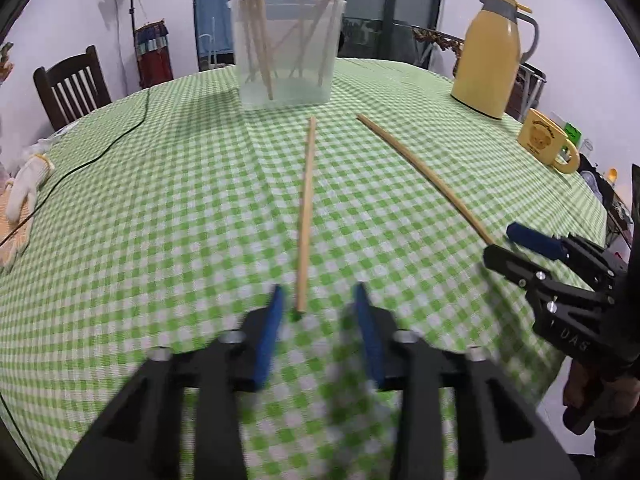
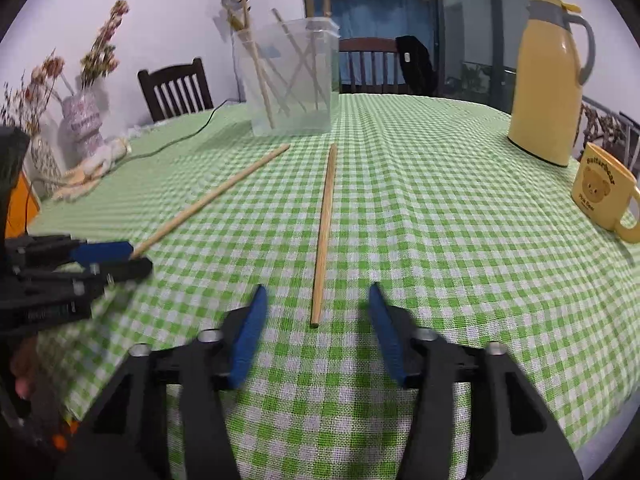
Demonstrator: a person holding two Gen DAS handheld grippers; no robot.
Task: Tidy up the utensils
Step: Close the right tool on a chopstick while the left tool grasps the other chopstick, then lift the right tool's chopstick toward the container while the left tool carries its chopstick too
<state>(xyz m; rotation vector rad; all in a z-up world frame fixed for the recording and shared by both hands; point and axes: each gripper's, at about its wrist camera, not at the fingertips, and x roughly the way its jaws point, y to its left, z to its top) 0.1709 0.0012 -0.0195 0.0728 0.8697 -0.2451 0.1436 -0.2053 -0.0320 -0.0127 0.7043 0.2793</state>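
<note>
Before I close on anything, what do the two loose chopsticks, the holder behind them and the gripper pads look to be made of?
Chopsticks: pale tan, matte, probably bamboo or wood.
Holder: clear, slightly frosted plastic by its look; the sticks inside show through its walls.
Pads: matte blue, probably rubber or foam, on black fingers that could be plastic or metal.

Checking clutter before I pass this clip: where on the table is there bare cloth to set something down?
Free: the cloth between the right chopstick and the mug, and the stretch between the left chopstick and the cable. Crowded: the far edge around the tub and flask, and the near strip by both grippers.
</note>
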